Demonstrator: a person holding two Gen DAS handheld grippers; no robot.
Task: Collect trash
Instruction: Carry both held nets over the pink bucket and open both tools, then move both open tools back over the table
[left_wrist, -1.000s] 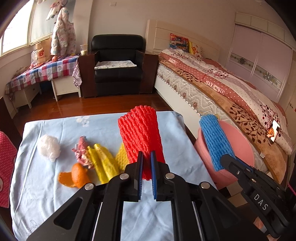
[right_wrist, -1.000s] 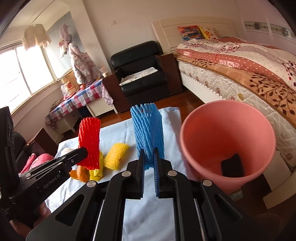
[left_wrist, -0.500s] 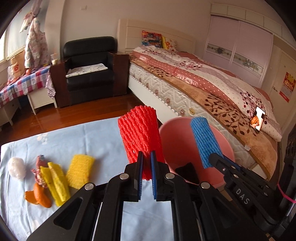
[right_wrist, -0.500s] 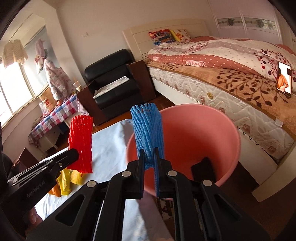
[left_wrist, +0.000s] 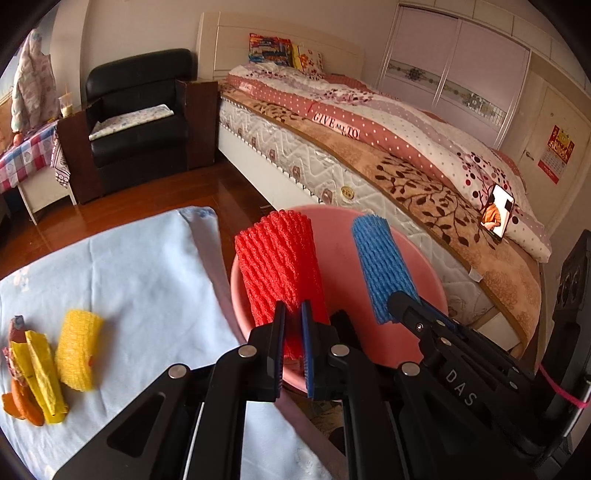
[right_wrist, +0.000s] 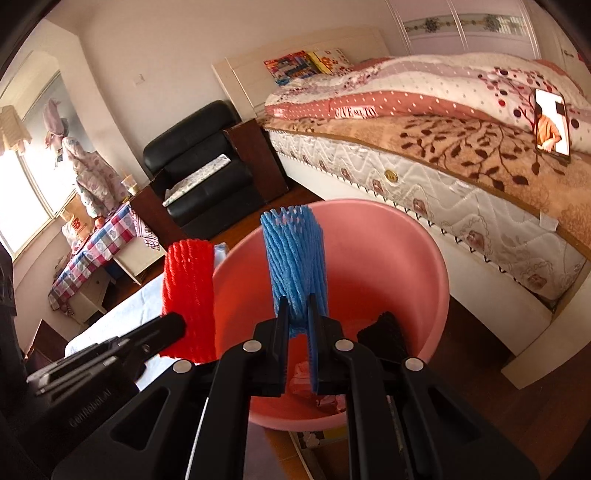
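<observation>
My left gripper (left_wrist: 293, 325) is shut on a red foam net sleeve (left_wrist: 279, 266) and holds it over the near rim of the pink bin (left_wrist: 424, 273). My right gripper (right_wrist: 298, 317) is shut on a blue foam net sleeve (right_wrist: 293, 258), held over the bin's (right_wrist: 399, 251) opening. The blue sleeve (left_wrist: 380, 269) and right gripper (left_wrist: 406, 306) show in the left wrist view, the red sleeve (right_wrist: 188, 295) in the right wrist view. A black item (right_wrist: 388, 332) lies inside the bin. A yellow foam sleeve (left_wrist: 77, 354), yellow wrappers (left_wrist: 40, 376) and orange peel (left_wrist: 20, 402) lie on the table.
The table has a light blue cloth (left_wrist: 140, 280), and the bin stands on the floor off its right edge. A bed (left_wrist: 388, 155) runs close behind the bin. A black armchair (left_wrist: 136, 122) and a checked side table (left_wrist: 22, 158) stand far back.
Both grippers have swung right, from above the table to over the pink bin, each still holding its sleeve. The bin now sits close under both.
</observation>
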